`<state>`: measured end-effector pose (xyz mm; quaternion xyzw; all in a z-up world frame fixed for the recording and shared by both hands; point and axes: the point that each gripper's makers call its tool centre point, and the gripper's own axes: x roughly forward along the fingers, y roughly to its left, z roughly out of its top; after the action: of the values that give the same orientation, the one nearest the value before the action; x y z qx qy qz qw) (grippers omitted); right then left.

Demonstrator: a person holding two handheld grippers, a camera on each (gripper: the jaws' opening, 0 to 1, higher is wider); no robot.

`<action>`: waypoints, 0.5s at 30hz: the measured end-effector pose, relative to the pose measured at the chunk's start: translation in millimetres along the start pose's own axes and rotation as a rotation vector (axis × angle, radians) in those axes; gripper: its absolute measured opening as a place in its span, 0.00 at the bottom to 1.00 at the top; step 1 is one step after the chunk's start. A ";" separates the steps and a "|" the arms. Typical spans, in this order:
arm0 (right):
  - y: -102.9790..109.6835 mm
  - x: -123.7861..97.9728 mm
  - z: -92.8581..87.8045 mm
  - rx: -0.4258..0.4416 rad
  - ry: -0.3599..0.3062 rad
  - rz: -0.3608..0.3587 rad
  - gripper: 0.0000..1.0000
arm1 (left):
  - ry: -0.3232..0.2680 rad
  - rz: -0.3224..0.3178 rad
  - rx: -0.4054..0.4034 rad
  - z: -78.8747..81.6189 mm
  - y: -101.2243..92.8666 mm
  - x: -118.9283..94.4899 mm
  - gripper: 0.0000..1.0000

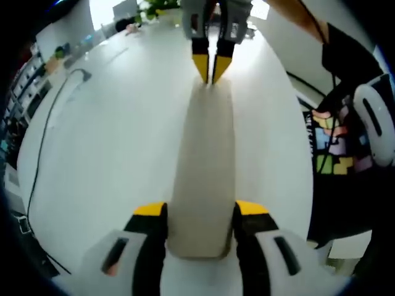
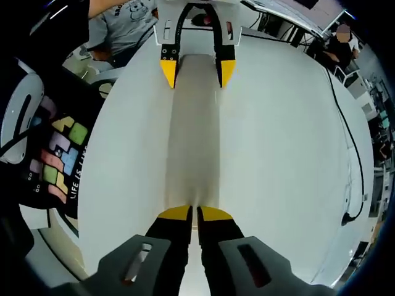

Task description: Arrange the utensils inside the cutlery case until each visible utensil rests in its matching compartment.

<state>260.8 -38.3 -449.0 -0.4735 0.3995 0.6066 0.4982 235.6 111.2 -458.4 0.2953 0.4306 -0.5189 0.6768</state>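
Case (image 1: 203,185) lies closed and flat on the white table (image 1: 111,154), stretched between your two grippers. Your left gripper (image 1: 200,213) straddles one end with jaws spread wide, touching its sides. Your right gripper (image 2: 196,214) pinches the opposite end, jaws nearly together. Utensils aren't out yet, so sorting hasn't begun, I judge.
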 end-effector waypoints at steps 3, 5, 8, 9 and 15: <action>0.4 0.4 0.0 -0.005 0.000 -0.006 0.02 | 0.020 0.022 -0.004 -0.4 0.5 -11.9 0.41; 0.5 0.6 -0.1 0.004 -0.001 -0.009 0.02 | 0.033 0.034 -0.011 -0.8 0.6 -18.9 0.38; -0.3 0.6 -0.3 0.007 -0.003 -0.005 0.02 | 0.049 0.054 -0.008 -2.8 0.4 -24.9 0.31; -0.9 0.5 -0.5 0.008 -0.006 0.002 0.02 | 0.064 0.057 -0.004 -5.2 0.5 -26.5 0.24; -3.3 0.2 0.8 0.003 -0.008 -0.001 0.01 | 0.156 0.069 -0.008 -21.3 -0.1 -32.3 0.20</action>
<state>263.9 -36.9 -449.1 -0.4707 0.3980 0.6077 0.5007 226.7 143.7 -439.3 0.3468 0.4737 -0.4689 0.6599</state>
